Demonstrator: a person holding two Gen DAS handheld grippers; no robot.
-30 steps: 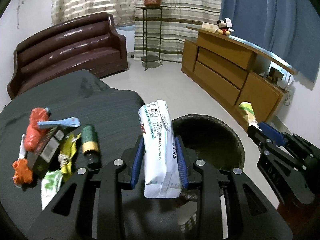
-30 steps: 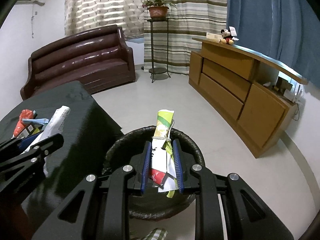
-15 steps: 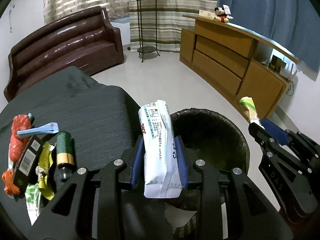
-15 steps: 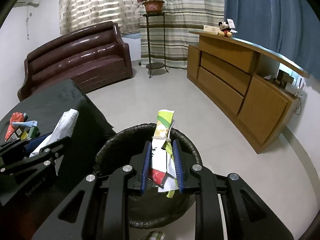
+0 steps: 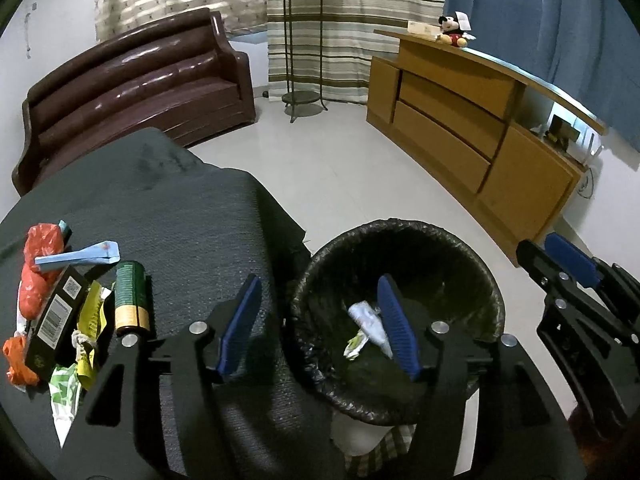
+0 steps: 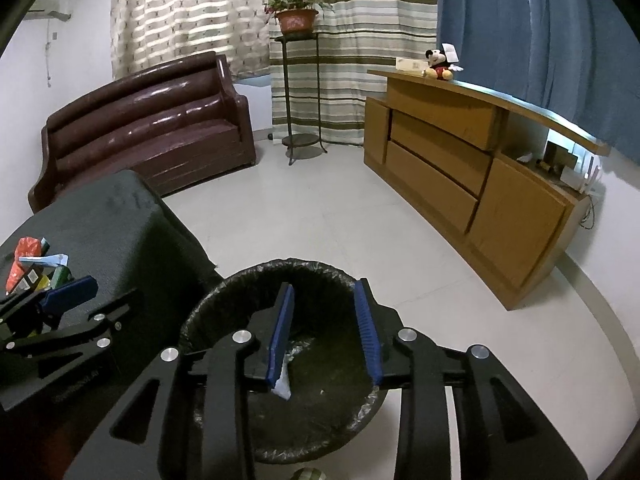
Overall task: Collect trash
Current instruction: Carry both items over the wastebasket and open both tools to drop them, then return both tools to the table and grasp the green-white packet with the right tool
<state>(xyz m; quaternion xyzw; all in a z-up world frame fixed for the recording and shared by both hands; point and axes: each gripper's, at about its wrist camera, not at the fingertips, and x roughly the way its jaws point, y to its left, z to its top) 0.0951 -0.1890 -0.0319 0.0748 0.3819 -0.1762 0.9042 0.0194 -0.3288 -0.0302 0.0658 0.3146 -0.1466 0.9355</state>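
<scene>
A black-lined trash bin (image 5: 472, 256) stands on the floor beside the dark table (image 5: 160, 208); it also shows in the right wrist view (image 6: 248, 280). My left gripper (image 5: 320, 320) is open and empty over the bin's left rim. A white packet (image 5: 368, 320) and a yellow-green wrapper (image 5: 354, 346) lie inside the bin. My right gripper (image 6: 324, 332) is open and empty above the bin; it shows in the left wrist view (image 5: 560, 260). A pile of trash lies on the table: a green battery (image 5: 130, 296), a red bag (image 5: 40, 264), a black box (image 5: 56, 320), a blue clip (image 5: 80, 256).
A brown sofa (image 5: 132, 92) stands behind the table. A wooden sideboard (image 5: 472, 132) runs along the right wall, with a plant stand (image 5: 300, 52) by the curtains. Tiled floor (image 5: 340, 168) lies between them.
Both grippers have opened. The white packet has dropped from my left gripper and the green-yellow wrapper from my right gripper; both now lie in the bin.
</scene>
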